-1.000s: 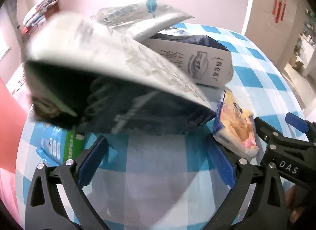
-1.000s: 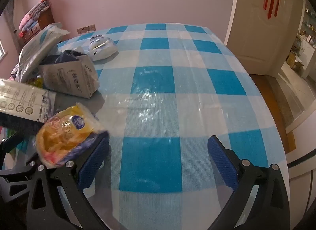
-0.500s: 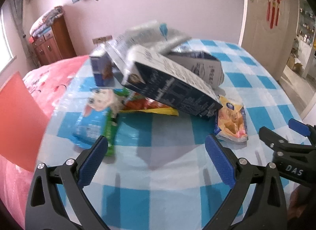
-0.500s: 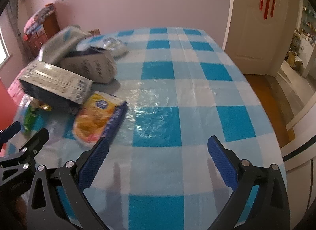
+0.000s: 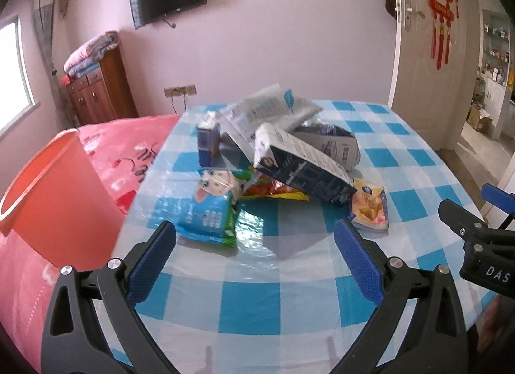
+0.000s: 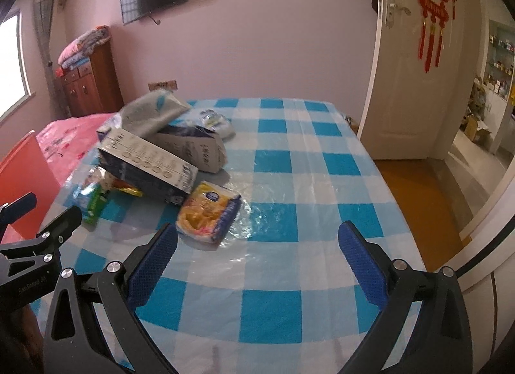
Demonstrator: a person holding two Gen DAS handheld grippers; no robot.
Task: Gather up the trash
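None of the trash is showing inside the bin; its interior is hidden, so collecting is judged barely begun. Both grippers are hovering empty, left gripper and right gripper with fingers spread wide. The pile is sitting ahead of the left fingers. The carton is leaning on the pile, long axis running from far-left down to near-right. The yellow packet is lying flat just beyond the right gripper's left finger.

right gripper fingers spread, yellow snack packet near, checked table
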